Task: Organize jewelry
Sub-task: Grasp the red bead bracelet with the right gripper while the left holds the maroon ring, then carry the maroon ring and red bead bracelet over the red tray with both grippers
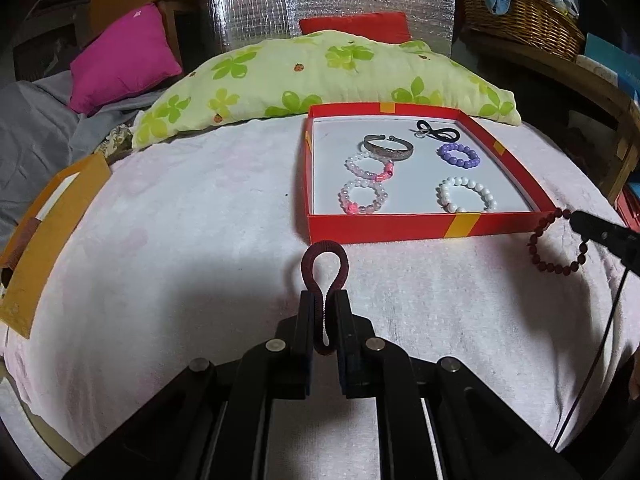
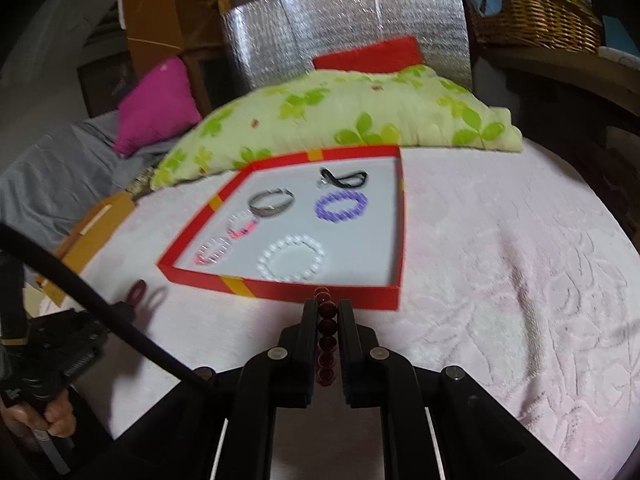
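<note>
On a bed spread with a pale pink blanket (image 1: 200, 216), a red tray (image 1: 400, 229) already held several bracelets, among them a white bead bracelet (image 1: 467, 195). The left gripper (image 1: 324, 300) pinched a dark red band loop (image 1: 324, 264) between its fingers, short of the tray. The right gripper (image 2: 328, 312) pinched a dark red bead bracelet (image 2: 326, 316), at the tray's near wall. The step appeared to be carrying both pieces in; next would likely be lifting over the wall, then releasing onto bare tray floor.
</note>
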`<move>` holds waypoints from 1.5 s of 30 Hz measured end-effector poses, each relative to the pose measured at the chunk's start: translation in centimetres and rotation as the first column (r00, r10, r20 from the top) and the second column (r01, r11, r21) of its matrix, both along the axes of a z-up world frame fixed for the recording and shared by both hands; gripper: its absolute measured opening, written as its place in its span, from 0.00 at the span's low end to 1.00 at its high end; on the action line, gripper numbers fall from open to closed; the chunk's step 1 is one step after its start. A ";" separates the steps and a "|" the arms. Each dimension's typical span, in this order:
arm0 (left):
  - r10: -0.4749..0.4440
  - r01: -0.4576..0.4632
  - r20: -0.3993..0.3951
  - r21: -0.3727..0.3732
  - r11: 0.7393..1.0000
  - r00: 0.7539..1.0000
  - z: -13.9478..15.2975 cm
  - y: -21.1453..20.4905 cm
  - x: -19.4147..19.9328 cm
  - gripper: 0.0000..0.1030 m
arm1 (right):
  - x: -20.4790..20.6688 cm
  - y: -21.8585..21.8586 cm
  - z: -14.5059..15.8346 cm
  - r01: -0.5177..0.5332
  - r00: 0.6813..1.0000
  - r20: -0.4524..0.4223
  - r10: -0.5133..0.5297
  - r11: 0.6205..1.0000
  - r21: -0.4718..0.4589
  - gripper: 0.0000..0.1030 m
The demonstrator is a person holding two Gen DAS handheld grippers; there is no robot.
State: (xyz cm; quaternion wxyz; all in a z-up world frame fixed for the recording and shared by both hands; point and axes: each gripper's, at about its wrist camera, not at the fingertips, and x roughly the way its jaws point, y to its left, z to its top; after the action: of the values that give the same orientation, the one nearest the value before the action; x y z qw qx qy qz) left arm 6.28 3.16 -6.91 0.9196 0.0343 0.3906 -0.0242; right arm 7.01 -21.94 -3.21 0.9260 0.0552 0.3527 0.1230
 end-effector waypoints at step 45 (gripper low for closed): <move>-0.086 0.080 0.087 0.067 0.994 0.992 5.2 -5.3 3.2 0.10 | -0.1 -5.0 4.3 0.071 0.993 0.066 -0.095 0.949 0.306 0.11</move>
State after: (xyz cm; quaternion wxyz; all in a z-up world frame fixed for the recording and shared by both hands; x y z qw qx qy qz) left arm 9.52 -2.16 -1.72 0.9329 0.0809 0.3476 -0.0485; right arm 6.92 -26.95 1.05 0.9242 0.2064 0.2899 0.1388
